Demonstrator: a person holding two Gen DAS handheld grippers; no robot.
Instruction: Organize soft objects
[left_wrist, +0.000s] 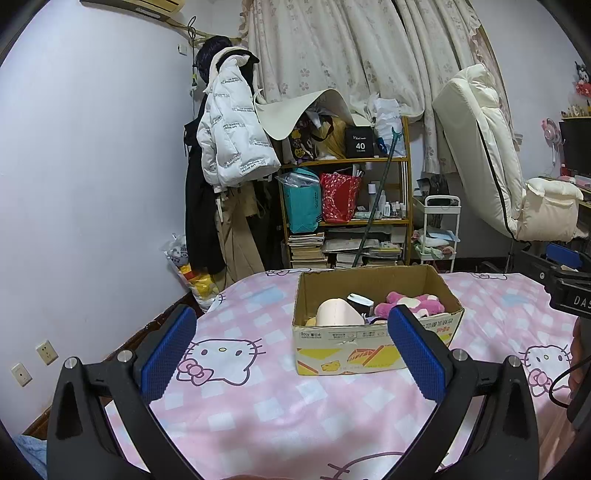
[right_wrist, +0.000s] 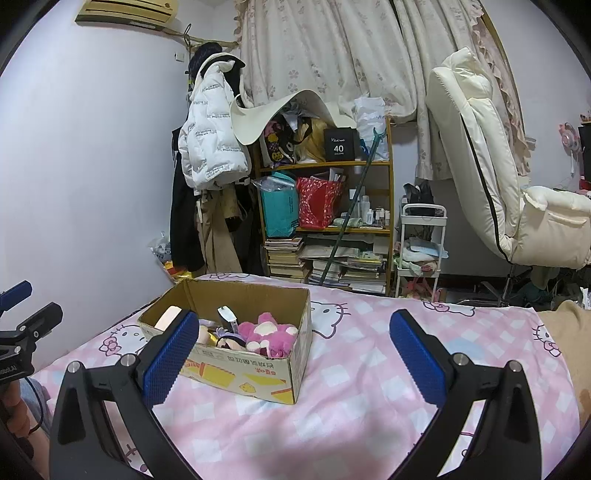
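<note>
Left wrist view puts a cardboard box (left_wrist: 373, 332) at centre frame, standing open on a pink cat-print bedsheet (left_wrist: 258, 406). Behind the bed, mid-frame, a wooden shelf (left_wrist: 347, 214) holds bags, bottles and stacked books; a white jacket (left_wrist: 232, 125) hangs to its left, a small white cart (left_wrist: 439, 229) stands to its right, and a cream chair (left_wrist: 491, 166) leans at the right edge. Floral curtains (left_wrist: 351, 48) fill the top.

The left gripper (left_wrist: 293, 350) is spread wide with nothing between its blue pads (left_wrist: 168, 354); the right-hand pad overlaps the box's near right corner in the picture, though whether it touches cannot be told. The right gripper (right_wrist: 295, 350) is equally wide apart and empty; its left pad (right_wrist: 170, 354) overlaps the box (right_wrist: 258, 369) at lower left of its frame, contact again unclear.

Inside the box lie the soft things: a pink plush (left_wrist: 413, 304) toward the right, a pale rounded object (left_wrist: 338, 314) toward the left, and a dark-and-white item (left_wrist: 360, 301) between them.

The right wrist view looks further into the box, showing a dark-haired doll (right_wrist: 231, 341) beside the plush (right_wrist: 267, 334), and a tan cushion (right_wrist: 569, 332) on the bed at the right edge. Each view catches the other gripper at its edge; a hand (right_wrist: 16, 406) shows at lower left in the right wrist view.
</note>
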